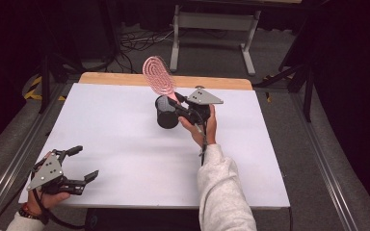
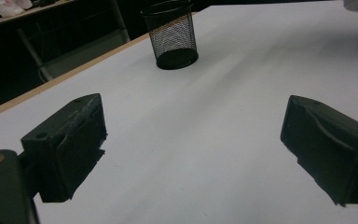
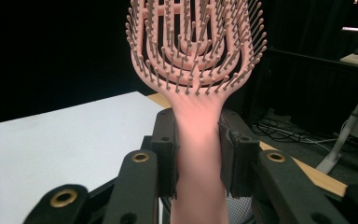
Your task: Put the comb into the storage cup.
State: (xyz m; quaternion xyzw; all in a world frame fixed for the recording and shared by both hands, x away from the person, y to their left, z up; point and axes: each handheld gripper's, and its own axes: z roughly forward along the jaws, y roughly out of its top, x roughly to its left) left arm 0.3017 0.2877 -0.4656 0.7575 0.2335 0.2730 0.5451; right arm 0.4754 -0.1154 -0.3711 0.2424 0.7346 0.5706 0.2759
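1. The handle of a pink vented hairbrush (image 3: 198, 135) is pinched between the two black jaws of the right gripper (image 3: 197, 156), one pad pressed to each side of the handle just below the bristled head.
2. In the high view the same right gripper (image 1: 177, 102) is seen directly above and against the rim of the black mesh pen cup (image 1: 167, 112), with the hairbrush (image 1: 158, 76) rising from it, tilted up and away toward the far edge of the table.
3. The lower end of the brush handle is hidden by the jaws and the cup rim, so whether it reaches into the cup cannot be told.
4. The right gripper is held by the person's right hand (image 1: 206, 126), just beside the pen cup on its right, and a light grey sleeve (image 1: 220, 190) runs back from it toward the near edge of the table.
5. The jaws of the left gripper (image 2: 193, 149) are spread wide, with nothing between them and bare tabletop showing in the gap.
6. From the left gripper view the pen cup (image 2: 172, 35) is seen upright and well apart from the jaws, farther along the table.
7. In the high view the left gripper (image 1: 74, 165) is held by the left hand (image 1: 48, 195) well apart from the pen cup, toward the near left corner.
8. The pen cup stands on the white table surface (image 1: 125, 144), closer to the far edge, where a strip of wooden edge (image 1: 106, 79) is exposed behind it.
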